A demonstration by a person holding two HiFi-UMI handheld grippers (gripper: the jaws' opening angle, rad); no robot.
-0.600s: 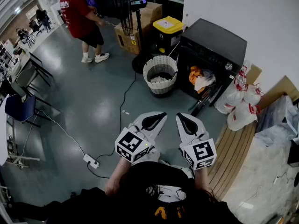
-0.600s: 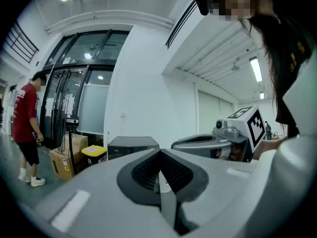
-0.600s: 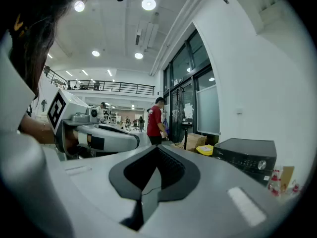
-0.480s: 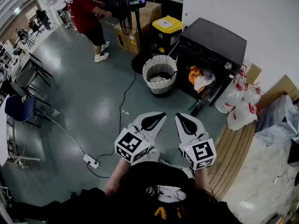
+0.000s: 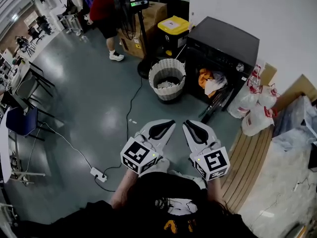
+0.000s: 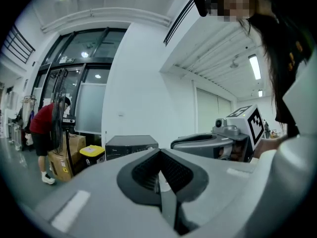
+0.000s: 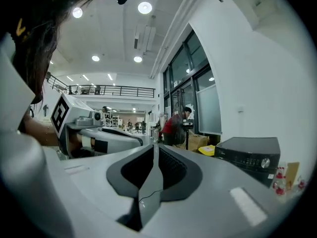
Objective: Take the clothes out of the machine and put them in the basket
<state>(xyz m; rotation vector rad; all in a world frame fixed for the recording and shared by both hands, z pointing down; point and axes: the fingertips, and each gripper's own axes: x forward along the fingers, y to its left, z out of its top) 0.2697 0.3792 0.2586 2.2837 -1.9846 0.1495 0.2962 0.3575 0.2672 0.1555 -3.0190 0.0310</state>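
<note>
The black machine (image 5: 225,46) stands at the upper right with its door hanging open. Orange and white clothes (image 5: 210,82) lie in its opening. To its left sits the white woven basket (image 5: 169,72), with some pale cloth inside. Both grippers hover side by side over the floor, well short of the machine. My left gripper (image 5: 171,122) is shut and empty, and so is my right gripper (image 5: 185,124). The left gripper view has its shut jaws (image 6: 159,153) aimed at the machine (image 6: 131,146). In the right gripper view the jaws (image 7: 154,150) are closed, with the machine (image 7: 250,153) to the right.
A yellow-lidded bin (image 5: 173,27), a cardboard box (image 5: 150,18) and a stand's pole (image 5: 141,43) are behind the basket. A person in red (image 5: 105,11) is beside them. A cable (image 5: 130,114) runs to a power strip (image 5: 99,174). White bags (image 5: 252,108) lie right of the machine.
The person in red has walked farther away, toward the top of the head view. Both grippers stay where they were, still closed.
</note>
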